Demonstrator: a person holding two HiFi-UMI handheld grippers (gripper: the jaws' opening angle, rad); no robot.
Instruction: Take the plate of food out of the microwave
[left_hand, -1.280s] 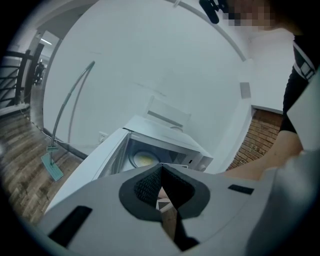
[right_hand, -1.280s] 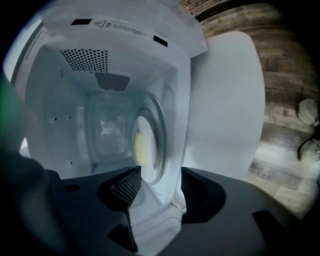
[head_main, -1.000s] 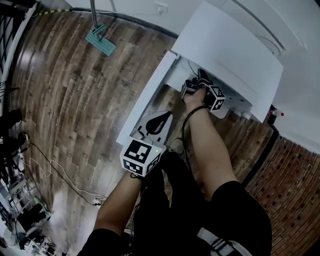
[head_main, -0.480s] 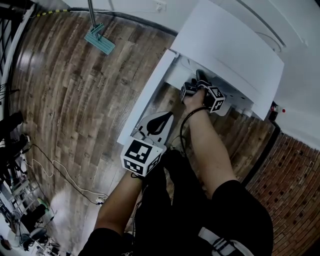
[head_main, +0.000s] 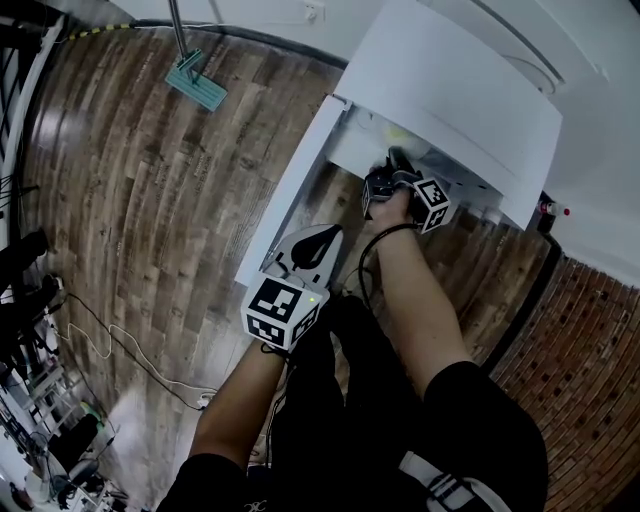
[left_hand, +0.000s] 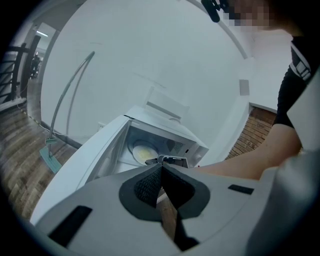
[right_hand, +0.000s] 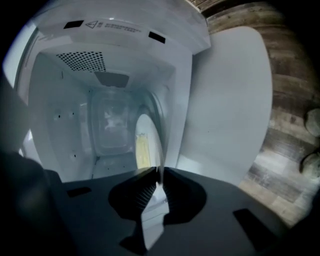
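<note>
Wood floor (head_main: 150, 200), plate (left_hand: 141, 150) partly hidden inside microwave (head_main: 450, 90)

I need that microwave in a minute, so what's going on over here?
A person with a gripper in each hand is taking a plate of yellow food out of the open microwave. The right gripper reaches into the cavity; its jaws have just been closing and now pinch the plate's near rim. The plate is inside, not yet pulled out. The left gripper hangs back outside the microwave, jaws together with nothing in them.
</note>
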